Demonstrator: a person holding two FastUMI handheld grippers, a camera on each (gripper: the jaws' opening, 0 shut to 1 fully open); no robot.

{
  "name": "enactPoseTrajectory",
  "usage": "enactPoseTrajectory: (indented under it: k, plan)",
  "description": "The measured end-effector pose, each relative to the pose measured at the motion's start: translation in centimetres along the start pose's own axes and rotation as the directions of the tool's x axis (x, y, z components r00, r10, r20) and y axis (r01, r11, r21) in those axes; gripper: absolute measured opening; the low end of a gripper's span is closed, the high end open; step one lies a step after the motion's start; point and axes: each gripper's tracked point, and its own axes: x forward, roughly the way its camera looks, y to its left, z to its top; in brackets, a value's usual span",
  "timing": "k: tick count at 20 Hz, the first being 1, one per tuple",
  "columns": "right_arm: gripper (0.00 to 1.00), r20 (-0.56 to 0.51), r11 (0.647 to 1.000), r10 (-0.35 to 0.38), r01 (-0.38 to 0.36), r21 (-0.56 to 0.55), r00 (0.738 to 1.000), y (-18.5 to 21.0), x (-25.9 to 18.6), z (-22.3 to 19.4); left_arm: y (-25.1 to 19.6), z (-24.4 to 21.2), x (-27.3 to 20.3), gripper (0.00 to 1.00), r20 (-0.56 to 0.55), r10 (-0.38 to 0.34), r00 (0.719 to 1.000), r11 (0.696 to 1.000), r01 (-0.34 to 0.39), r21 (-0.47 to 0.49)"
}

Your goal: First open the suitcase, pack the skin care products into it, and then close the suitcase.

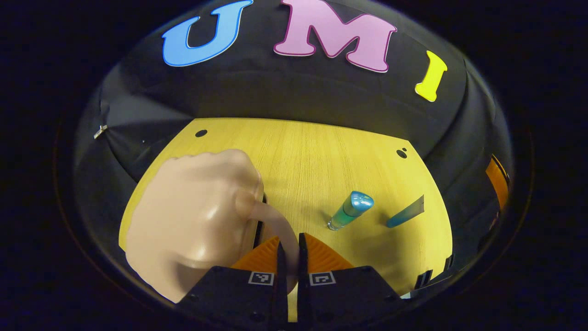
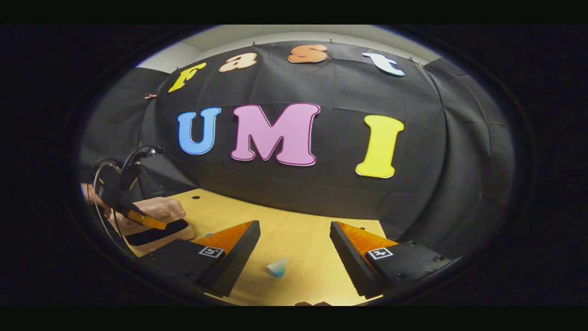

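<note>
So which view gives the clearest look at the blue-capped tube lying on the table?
The left gripper view: the blue-capped tube lies whole on the wooden table, cap and clear body both visible, right of the beige suitcase. In the right gripper view just its cap end peeks up low between the open jaws.
</note>
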Motion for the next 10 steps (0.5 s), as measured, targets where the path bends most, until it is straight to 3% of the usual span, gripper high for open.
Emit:
enactPoseTrajectory:
  k: [5, 7, 8, 10]
  plan:
    - [0.96, 0.026, 1.0, 0.016, -0.015, -0.026, 1.0, 1.7, 1.1, 1.5, 6.9, 6.1, -6.8, 0.13, 0.087, 0.015, 0.996, 0.999, -0.011, -0.044]
    - [0.96, 0.045, 1.0, 0.006, -0.005, -0.029, 0.999, 2.8, 1.2, 2.4, 12.2, 8.7, -9.6, 0.13, 0.144, 0.05, 0.988, 0.998, -0.044, -0.044]
    - [0.96, 0.054, 0.999, -0.002, 0.004, -0.036, 0.999, 3.6, 1.3, 2.7, 14.6, 9.6, -10.4, 0.17, 0.17, 0.069, 0.983, 0.997, -0.061, -0.054]
    - [0.96, 0.063, 0.998, -0.033, 0.036, -0.048, 0.997, 5.2, 1.4, 3.1, 21.2, 11.0, -11.6, 0.13, 0.224, 0.117, 0.967, 0.989, -0.094, -0.112]
